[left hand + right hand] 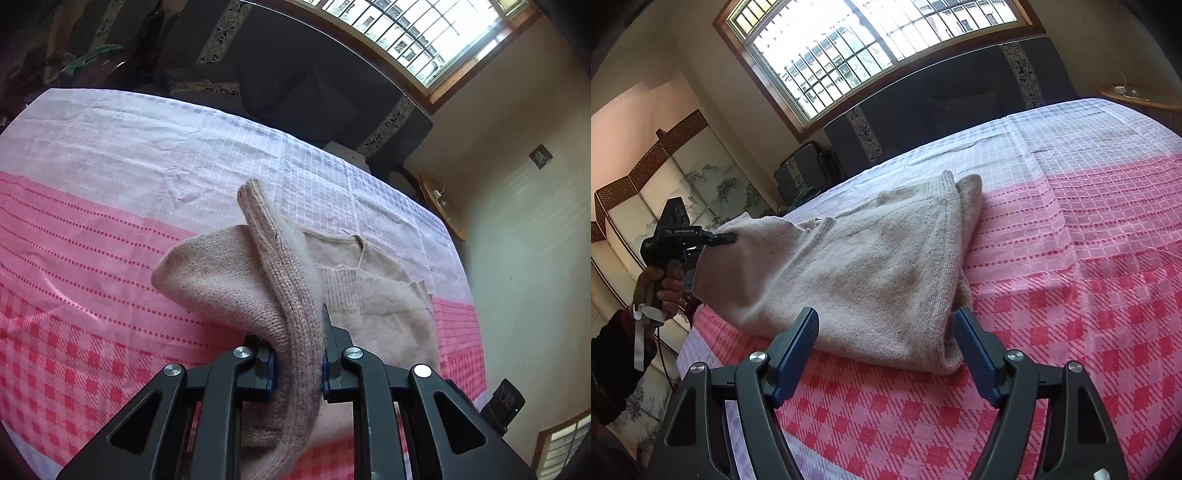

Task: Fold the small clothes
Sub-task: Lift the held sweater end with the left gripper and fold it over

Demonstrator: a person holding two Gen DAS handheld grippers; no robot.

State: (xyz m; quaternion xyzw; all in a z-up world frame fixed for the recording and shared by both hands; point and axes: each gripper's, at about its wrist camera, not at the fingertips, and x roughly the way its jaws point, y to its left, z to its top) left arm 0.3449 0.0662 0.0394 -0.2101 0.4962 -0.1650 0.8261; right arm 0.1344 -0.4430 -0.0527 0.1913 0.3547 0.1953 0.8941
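On the pink checked bed (1071, 258), I am lifting the beige sweater (849, 266) by its ribbed hem in my clamped left claw (298, 365) (right claw (886, 350) gaping, empty), risking slippage and bunching.

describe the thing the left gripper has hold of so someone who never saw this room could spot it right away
Start at the bed with the pink and white checked cover. On it lies one beige knitted sweater, and the left gripper is shut on its ribbed edge, lifting that side off the cover. It is the only garment there, plain beige against the pink pattern.
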